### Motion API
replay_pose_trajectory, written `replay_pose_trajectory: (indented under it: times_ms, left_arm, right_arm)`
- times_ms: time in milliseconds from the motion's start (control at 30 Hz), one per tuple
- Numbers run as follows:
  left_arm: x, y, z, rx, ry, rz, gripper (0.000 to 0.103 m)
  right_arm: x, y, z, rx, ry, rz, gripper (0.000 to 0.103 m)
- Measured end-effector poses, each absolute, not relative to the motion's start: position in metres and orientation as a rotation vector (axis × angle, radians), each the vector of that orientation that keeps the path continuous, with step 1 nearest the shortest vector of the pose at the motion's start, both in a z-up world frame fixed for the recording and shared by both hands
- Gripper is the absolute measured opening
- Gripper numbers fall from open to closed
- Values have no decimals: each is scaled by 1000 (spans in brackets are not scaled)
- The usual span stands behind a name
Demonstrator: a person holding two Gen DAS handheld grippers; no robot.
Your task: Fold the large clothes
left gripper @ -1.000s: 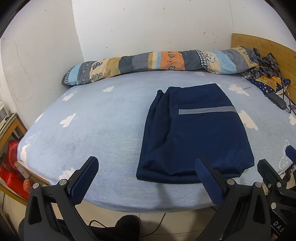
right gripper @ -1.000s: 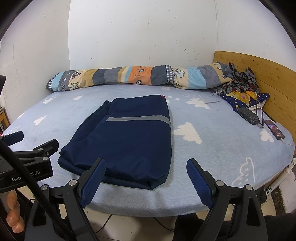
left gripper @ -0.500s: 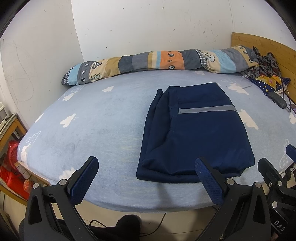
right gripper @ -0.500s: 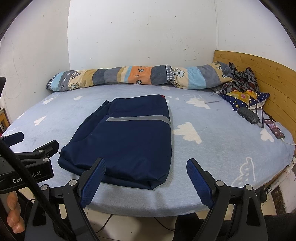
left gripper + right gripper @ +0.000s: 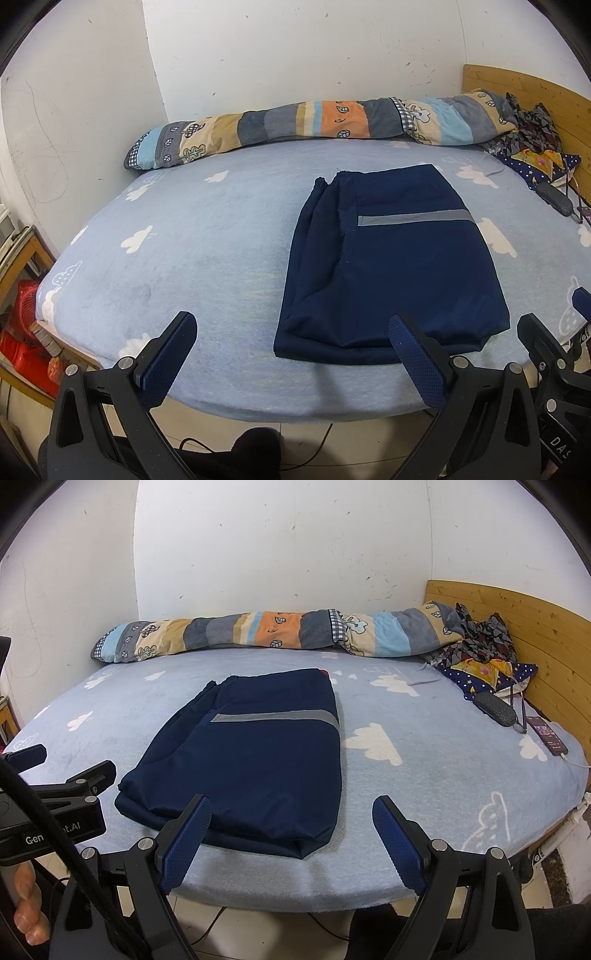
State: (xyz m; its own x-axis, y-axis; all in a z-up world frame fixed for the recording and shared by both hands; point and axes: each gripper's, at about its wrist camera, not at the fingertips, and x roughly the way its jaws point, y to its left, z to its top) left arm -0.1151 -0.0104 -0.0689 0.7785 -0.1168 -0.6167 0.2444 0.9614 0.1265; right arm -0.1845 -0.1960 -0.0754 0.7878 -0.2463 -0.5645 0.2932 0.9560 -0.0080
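From the left wrist, the left gripper point(image 5: 293, 345) hangs off the near edge of the bed point(image 5: 207, 258), its two blue-padded fingers point(image 5: 166, 354) spread wide with nothing between them. The folded navy garment point(image 5: 391, 266) lies flat on the cloud-print sheet, right of the middle, a grey stripe point(image 5: 413, 218) running across its upper half and its gathered waistband toward the far side. Its near hem sits close to the bed's front edge, just beyond the right finger pad. A long patchwork bolster point(image 5: 317, 125) lies along the wall at the far side. In the right corner a heap of patterned cloth point(image 5: 532, 147) rests against the wooden headboard point(image 5: 524, 88), with a dark case point(image 5: 556, 197) beside it. A red basket point(image 5: 22, 317) stands on the floor at left.

From the right wrist, the right gripper point(image 5: 291, 834) is likewise held off the bed's front edge, fingers wide apart and empty. The garment point(image 5: 255, 753) lies ahead and a little left, its near corner between the two pads but not touched. The left gripper point(image 5: 62, 775) shows at the left edge, level with the garment's near left corner. A person's fingers point(image 5: 29, 908) show at lower left. A phone point(image 5: 546, 734) with a white cable lies near the headboard.
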Motion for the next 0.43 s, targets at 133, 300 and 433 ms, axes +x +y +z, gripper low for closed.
replay_pose_trajectory:
  times_ms: [133, 300, 433]
  left_arm:
    - [-115, -10, -70, 201, 653, -195, 103]
    - [-115, -9, -70, 201, 666, -183, 103]
    - [-114, -6, -68, 169, 682, -183, 103]
  right_arm:
    - [-184, -196, -75, 82, 596, -293, 92]
    - [-184, -195, -75, 88, 598, -296, 92]
    - [-184, -195, -74, 96, 597, -300, 92]
